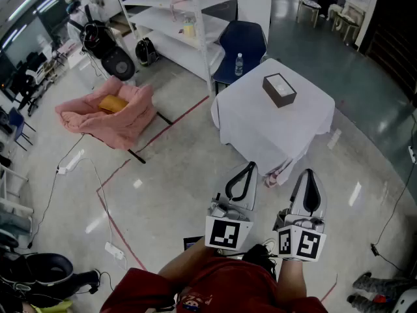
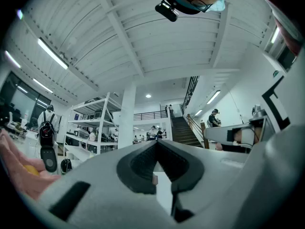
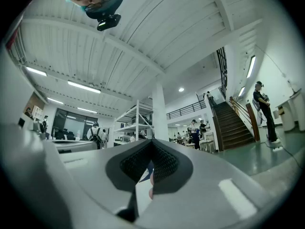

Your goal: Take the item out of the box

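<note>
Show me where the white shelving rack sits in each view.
Head view: white shelving rack at top, left of centre.
Left gripper view: left of centre, at mid-height.
Right gripper view: just left of centre, at mid-height.
Shared landmark: the white column stands just right of the rack in all three.

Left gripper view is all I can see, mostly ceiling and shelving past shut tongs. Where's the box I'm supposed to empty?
Observer: In the head view the box sits on a white-clothed table, ahead of both tongs.
Operator: Are my tongs over the table yet?
Observer: No. The left tongs and right tongs hang over the floor, short of the table's near edge.
Operator: Is the right one holding anything?
Observer: No, the right gripper view shows it shut with nothing gripped.
</note>
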Motion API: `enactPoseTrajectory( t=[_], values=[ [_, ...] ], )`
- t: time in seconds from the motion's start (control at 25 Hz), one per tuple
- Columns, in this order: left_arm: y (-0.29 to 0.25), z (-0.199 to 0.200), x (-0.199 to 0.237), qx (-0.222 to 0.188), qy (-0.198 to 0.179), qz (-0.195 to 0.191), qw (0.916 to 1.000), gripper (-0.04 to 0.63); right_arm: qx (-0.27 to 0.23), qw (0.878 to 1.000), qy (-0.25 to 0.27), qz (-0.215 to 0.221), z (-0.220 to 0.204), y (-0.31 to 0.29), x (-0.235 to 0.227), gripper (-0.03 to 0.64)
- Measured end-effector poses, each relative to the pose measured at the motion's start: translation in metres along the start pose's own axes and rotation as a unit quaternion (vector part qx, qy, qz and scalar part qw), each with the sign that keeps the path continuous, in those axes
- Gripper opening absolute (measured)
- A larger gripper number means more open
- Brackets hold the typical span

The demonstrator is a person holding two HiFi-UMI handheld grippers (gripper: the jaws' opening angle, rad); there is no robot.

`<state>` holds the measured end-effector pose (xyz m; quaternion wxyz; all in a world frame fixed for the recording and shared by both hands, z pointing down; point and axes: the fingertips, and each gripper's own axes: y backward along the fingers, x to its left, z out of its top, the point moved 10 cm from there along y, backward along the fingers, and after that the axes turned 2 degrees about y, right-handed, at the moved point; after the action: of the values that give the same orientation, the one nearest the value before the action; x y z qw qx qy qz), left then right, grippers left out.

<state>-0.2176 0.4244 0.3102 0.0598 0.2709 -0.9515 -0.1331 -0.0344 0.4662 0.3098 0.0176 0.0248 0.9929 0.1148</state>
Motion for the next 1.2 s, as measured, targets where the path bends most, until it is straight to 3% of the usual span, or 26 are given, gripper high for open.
enactPoseTrajectory(
  t=[0.16, 0.48, 0.76, 1.2],
  values=[
    [0.038, 0.022, 0.017, 0.018, -0.004, 0.009, 0.9998, 0.003, 0.004, 1.000, 0.001, 0.010, 0.015, 0.019, 0.034, 0.000],
    [0.051, 0.051, 0.004, -0.012, -0.012, 0.004, 0.9999, 0.003, -0.006, 1.000, 0.018, 0.023, 0.039, 0.038, 0.042, 0.000],
    [0.031, 0.044, -0.033, -0.014, -0.021, -0.003, 0.9997, 0.003, -0.010, 0.999, 0.011, 0.038, 0.044, 0.043, 0.008, 0.000],
    [-0.013, 0.027, -0.121, -0.016, -0.018, -0.012, 0.9996, 0.003, 0.003, 0.999, -0.002, 0.037, 0.041, 0.057, -0.088, 0.000]
  ],
)
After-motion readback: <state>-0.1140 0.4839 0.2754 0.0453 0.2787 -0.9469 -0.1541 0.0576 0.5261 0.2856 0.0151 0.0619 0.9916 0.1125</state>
